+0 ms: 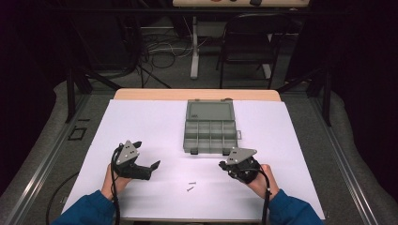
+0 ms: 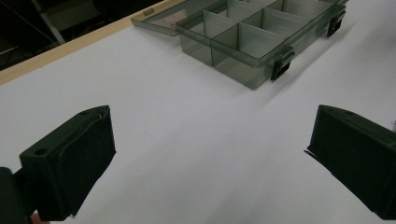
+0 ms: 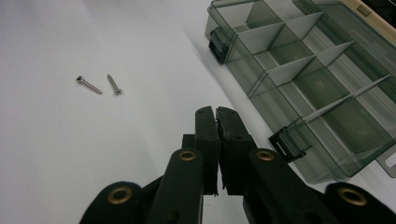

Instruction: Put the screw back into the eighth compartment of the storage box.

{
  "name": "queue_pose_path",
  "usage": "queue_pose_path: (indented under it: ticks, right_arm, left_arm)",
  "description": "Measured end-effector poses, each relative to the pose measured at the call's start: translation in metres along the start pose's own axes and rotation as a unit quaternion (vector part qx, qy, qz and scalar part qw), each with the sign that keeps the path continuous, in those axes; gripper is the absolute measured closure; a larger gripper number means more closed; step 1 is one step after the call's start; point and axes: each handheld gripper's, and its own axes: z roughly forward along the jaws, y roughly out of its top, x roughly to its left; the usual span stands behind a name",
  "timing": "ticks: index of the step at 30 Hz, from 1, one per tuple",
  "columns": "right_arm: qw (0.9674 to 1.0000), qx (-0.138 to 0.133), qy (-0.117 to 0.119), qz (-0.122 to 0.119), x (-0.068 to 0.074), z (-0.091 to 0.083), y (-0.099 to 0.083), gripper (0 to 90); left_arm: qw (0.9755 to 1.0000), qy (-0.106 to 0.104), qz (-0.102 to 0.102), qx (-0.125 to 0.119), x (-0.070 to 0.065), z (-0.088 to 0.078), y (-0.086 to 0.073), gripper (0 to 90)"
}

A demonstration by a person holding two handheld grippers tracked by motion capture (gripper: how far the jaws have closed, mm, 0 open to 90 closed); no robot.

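Two screws (image 3: 88, 85) and (image 3: 114, 85) lie loose on the white table sheet (image 1: 141, 126), close together but not touching, between my two grippers and nearer the table's front edge than the box. The compartment box (image 1: 210, 132) sits farther back with its lid (image 1: 210, 111) folded open; every compartment I can see looks empty.

Left gripper (image 1: 143, 161): jaws spread wide, nothing between them, bare sheet below. Right gripper (image 3: 217, 112): jaws clenched together on nothing, pads (image 3: 205, 135) face to face, tip close to the near latch (image 3: 287, 144) of the box.

Risks as I judge them:
- Screws are thin and lie flat. Blunt pads coming straight down may press a screw rather than catch it, or flick it sideways so it rolls on the smooth sheet toward the front edge.
- The pair lies close. Closing on one could nudge the other, or pinch both at an angle so one slips out in transit.
- Right gripper must open before any pick; going in clenched would only push a screw along.
- Swinging the right gripper from where it stands could clip the latch or box wall and shift the box.
- Dropping from too high over a compartment may bounce a screw out or into a neighbouring one.
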Motion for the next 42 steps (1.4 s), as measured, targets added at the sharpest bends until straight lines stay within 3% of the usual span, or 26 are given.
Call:
queue_pose_path:
  ticks: [12, 42]
  right_arm:
    - [0.9998, -0.013, -0.016, 0.005, -0.006, -0.006, -0.001, 87.7]
    - [0.9985, -0.017, -0.049, 0.018, -0.021, -0.019, 0.001, 87.7]
  left_arm:
    - [1.0, 0.001, 0.002, -0.001, 0.0, 0.0, 0.0, 0.1]
    - [1.0, 0.004, 0.002, -0.001, 0.0, 0.0, 0.001, 0.1]
